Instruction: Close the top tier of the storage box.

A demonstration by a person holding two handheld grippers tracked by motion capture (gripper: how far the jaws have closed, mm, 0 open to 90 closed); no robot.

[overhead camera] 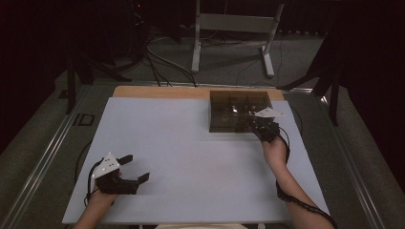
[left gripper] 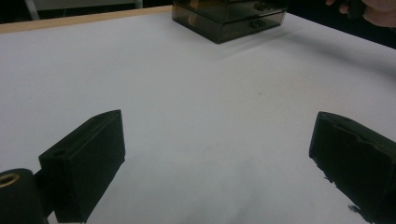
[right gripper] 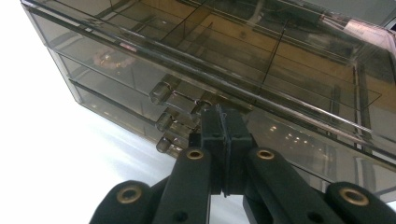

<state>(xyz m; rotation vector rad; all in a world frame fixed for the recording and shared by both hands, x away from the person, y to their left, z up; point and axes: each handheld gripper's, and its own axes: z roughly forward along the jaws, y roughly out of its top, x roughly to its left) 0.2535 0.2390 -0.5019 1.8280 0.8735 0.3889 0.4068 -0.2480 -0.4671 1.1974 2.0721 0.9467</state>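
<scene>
A smoky clear drawer box point(overhead camera: 239, 112) stands at the far right of the white mat point(overhead camera: 181, 157). My right gripper point(overhead camera: 255, 125) is at its front face, jaws pressed together point(right gripper: 224, 122), the tips right beside a clear drawer knob point(right gripper: 204, 103); I cannot tell if anything is pinched. More clear knobs point(right gripper: 161, 91) stick out to the left. A pinkish item point(right gripper: 109, 59) lies in an upper drawer. My left gripper point(overhead camera: 137, 167) rests near the mat's front left corner, open with nothing between its fingers point(left gripper: 219, 123). From there the box point(left gripper: 229, 18) lies far ahead.
The table's wooden edge point(overhead camera: 157, 91) runs behind the mat. Beyond it are floor cables point(overhead camera: 157, 62) and a white stand's legs point(overhead camera: 196, 47). A metal rail point(overhead camera: 43, 162) borders the table's left side. The right hand point(left gripper: 373, 9) appears in the left gripper view.
</scene>
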